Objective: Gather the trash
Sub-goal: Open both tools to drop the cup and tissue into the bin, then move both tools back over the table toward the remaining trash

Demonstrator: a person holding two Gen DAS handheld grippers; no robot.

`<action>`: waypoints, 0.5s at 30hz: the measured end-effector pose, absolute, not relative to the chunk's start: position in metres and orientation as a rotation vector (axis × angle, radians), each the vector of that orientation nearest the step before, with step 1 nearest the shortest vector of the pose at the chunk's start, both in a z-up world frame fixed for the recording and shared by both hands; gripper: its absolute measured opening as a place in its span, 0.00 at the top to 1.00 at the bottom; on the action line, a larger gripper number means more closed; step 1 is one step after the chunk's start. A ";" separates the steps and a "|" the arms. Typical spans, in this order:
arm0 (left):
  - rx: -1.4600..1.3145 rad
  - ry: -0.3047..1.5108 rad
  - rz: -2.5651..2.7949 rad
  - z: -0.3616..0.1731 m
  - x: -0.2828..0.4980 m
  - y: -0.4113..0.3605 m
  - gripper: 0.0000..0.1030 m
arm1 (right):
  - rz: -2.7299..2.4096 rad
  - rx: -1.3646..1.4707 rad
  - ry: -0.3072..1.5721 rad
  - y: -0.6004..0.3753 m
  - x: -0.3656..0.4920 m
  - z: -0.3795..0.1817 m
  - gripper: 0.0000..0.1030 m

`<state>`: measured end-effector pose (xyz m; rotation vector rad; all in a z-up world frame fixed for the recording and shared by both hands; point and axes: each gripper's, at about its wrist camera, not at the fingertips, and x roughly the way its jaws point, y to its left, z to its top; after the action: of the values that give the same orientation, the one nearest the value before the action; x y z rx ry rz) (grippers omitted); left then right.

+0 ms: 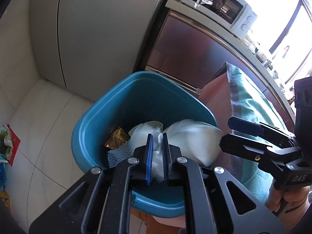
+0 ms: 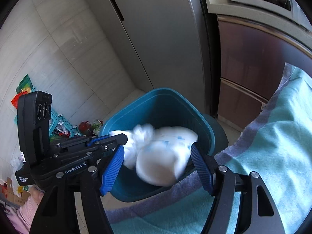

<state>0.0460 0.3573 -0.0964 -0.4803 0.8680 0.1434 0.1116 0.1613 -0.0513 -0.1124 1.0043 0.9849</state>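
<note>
Pinching one white bag, left gripper overhangs one bin; right gripper gapes.

I am holding my left gripper over the near rim of the bin, pinching the knot of the bag that is sitting inside it. A foil wrapper is lying in the bin left of the bag. My right gripper is hanging spread on either side of the bag, above the towel lying right of the bin.
</note>
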 end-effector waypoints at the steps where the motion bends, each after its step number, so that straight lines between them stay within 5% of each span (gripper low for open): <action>1: -0.488 0.871 0.146 -0.100 0.044 0.359 0.92 | 0.986 -0.110 1.006 0.161 0.112 -0.052 0.33; 15: -0.460 0.819 0.084 -0.090 0.029 0.333 0.78 | 0.997 -0.041 0.933 0.106 0.098 -0.033 0.33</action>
<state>0.0293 0.3330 -0.0904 -0.4604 0.8190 0.0835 0.0983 0.1062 -0.0325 -0.0406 0.9334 0.9970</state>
